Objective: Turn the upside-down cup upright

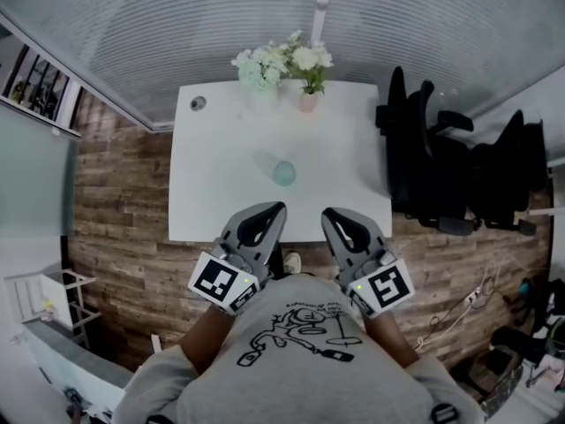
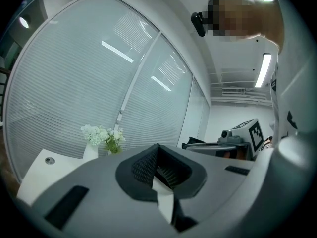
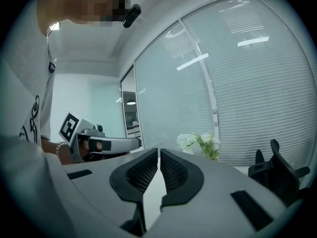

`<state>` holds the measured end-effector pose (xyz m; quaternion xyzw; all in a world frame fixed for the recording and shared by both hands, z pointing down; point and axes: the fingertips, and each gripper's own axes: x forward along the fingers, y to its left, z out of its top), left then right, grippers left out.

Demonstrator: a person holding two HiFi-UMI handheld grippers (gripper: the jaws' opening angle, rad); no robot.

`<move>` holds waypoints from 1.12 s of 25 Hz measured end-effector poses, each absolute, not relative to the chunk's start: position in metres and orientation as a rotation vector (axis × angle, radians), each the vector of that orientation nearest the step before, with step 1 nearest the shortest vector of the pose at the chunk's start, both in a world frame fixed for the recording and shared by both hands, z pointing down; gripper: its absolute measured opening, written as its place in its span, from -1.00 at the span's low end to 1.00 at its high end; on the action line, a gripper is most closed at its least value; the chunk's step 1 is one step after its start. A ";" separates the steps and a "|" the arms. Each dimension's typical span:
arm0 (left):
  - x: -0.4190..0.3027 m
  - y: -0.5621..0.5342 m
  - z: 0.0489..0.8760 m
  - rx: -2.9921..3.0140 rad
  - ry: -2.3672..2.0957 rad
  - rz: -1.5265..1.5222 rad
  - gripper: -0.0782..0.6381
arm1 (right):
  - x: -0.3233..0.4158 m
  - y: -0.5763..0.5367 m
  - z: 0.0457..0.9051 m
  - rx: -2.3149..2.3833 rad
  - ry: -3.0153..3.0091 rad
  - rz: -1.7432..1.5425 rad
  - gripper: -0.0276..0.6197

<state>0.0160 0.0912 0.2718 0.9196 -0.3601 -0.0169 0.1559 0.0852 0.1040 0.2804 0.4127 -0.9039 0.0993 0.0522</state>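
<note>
Both closed and empty, the left tongs (image 1: 279, 207) and right tongs (image 1: 327, 212) are held side by side over the near edge of the white table (image 1: 212, 201), pointing across it. A pale greenish cup (image 1: 282, 173) sits mid-table, just ahead of the tips and apart from them, too blurry to tell which end is up. At the far edge are white flowers (image 1: 282, 62) in vases, with wood floor (image 1: 115, 193) around, black office chairs (image 1: 433, 162) at right, and blinds (image 1: 221, 16) behind.

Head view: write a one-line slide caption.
Shut, empty left gripper and right gripper over the near edge of a white table; cup mid-table, flowers at the far edge.
</note>
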 end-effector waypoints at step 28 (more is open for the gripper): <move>-0.006 -0.004 0.308 2.654 -0.969 0.025 -0.77 | 0.045 0.012 0.304 1.176 -2.732 0.234 -0.79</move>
